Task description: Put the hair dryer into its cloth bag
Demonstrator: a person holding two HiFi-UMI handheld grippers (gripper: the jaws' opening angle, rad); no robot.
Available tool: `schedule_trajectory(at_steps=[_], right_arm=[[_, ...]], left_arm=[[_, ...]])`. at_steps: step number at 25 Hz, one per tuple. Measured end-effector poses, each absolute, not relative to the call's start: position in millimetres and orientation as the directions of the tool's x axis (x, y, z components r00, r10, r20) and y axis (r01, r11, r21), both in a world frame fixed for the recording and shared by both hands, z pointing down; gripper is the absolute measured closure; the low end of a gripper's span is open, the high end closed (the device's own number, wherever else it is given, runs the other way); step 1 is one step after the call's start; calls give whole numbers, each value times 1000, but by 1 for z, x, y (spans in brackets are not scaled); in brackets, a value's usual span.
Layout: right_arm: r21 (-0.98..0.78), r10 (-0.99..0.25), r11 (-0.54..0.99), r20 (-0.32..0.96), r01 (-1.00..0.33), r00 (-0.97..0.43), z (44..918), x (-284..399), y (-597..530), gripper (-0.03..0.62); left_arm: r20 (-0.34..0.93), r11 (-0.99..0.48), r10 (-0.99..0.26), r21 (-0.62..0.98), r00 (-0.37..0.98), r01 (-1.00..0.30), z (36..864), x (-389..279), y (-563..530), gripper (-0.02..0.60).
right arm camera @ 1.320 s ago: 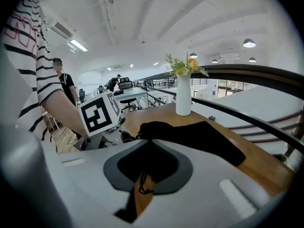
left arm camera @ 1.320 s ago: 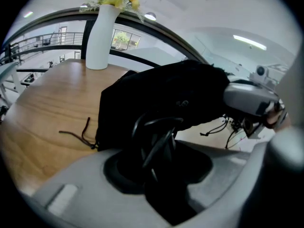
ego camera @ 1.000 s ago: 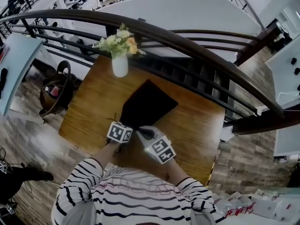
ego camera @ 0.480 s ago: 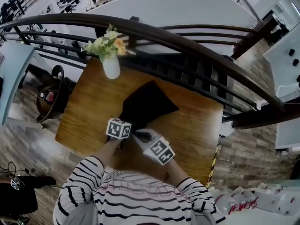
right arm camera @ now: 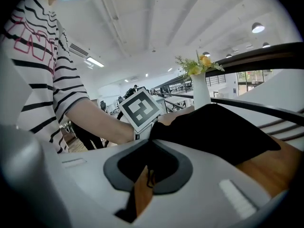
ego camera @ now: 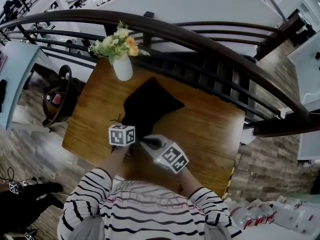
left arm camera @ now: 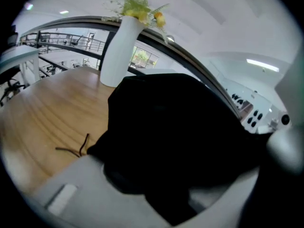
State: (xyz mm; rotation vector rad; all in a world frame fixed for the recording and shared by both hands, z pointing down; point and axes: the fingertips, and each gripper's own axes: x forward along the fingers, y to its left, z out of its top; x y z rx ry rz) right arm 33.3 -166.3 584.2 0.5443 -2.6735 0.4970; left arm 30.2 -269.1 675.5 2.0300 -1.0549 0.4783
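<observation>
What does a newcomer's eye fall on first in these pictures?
The black cloth bag lying in the middle of the wooden table stands out first, with the left claw closed on its near end. Then comes the white vase of flowers at the table's far edge.

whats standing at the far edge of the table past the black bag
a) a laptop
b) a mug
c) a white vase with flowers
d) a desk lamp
c: a white vase with flowers stands at the far edge of the wooden table, beyond the black cloth bag.
</observation>
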Motion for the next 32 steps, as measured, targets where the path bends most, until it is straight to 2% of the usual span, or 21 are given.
schedule_trajectory(at_steps=[6,15,24,27,32], right_arm=[[-309,-223,882,391,-356,-893,587,18,-154,585],[-351,-193,871,399,-344,-896,594,17,-149,585],[-377,-201,850,414,-368,-888,603,21,-157,585],[-363,-220,845,435,-393,-873,608,23,-160,585],[-353,-272,818,458,-454,-846,613,26,-167,585]], left_arm=[[633,-198,-571,511,522,-836,683,-7,-268,417],[653,-153,-569,513,500,-844,699,-13,-274,416],[675,-161,-555,485,485,-859,702,-10,-282,413],[679,-203,-549,457,487,-866,699,-9,-280,405],[679,-297,-574,349,458,-889,689,-18,-278,356]])
